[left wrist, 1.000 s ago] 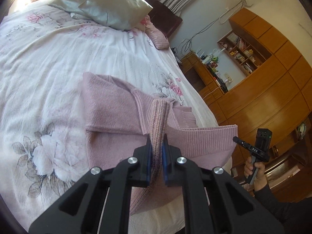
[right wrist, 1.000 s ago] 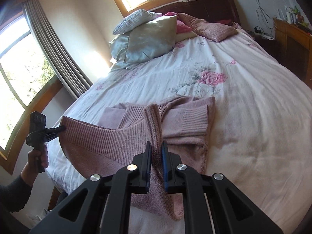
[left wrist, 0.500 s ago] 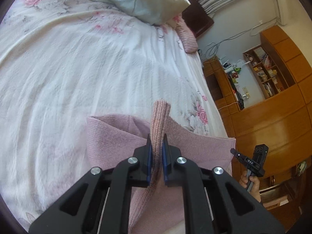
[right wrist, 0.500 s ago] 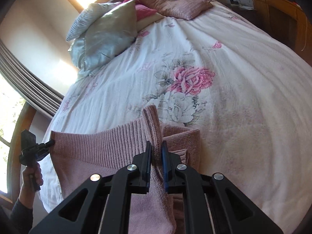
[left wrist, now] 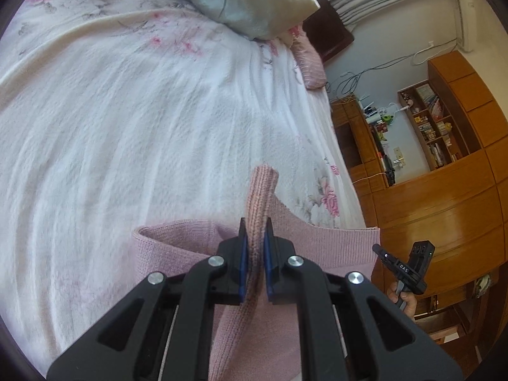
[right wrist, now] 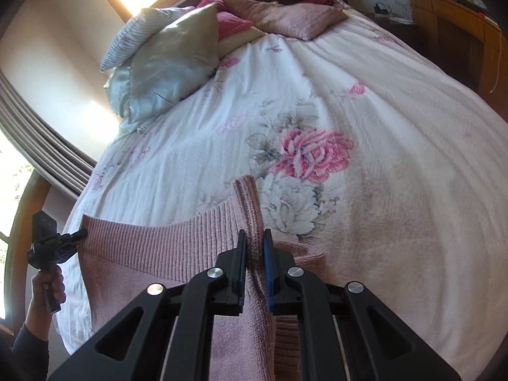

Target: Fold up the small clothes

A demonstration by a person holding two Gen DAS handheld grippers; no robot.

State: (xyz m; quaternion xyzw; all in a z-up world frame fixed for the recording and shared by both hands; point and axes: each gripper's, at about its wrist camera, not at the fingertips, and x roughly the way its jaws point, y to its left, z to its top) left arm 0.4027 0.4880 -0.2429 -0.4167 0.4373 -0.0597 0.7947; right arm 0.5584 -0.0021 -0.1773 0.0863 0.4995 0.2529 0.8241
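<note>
Only the right view shows the bedspread's big rose (right wrist: 312, 155) — each hand-held gripper (left wrist: 254, 247) (right wrist: 254, 250) pinches the pink sweater (left wrist: 317, 244).

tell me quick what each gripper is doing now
left gripper: shut on the pink sweater, ribbed hem pinched.
right gripper: shut on the same sweater's hem.

Pink sweater's (left wrist: 317, 244) lower part behind black fingers (left wrist: 241, 254), off-frame.

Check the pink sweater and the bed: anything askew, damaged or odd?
Nothing stands out. Both hand-held grippers, left and right, pinch the ribbed hem of the pink sweater, stretched evenly between them over the floral bedspread. No visible tears or snags.
</note>
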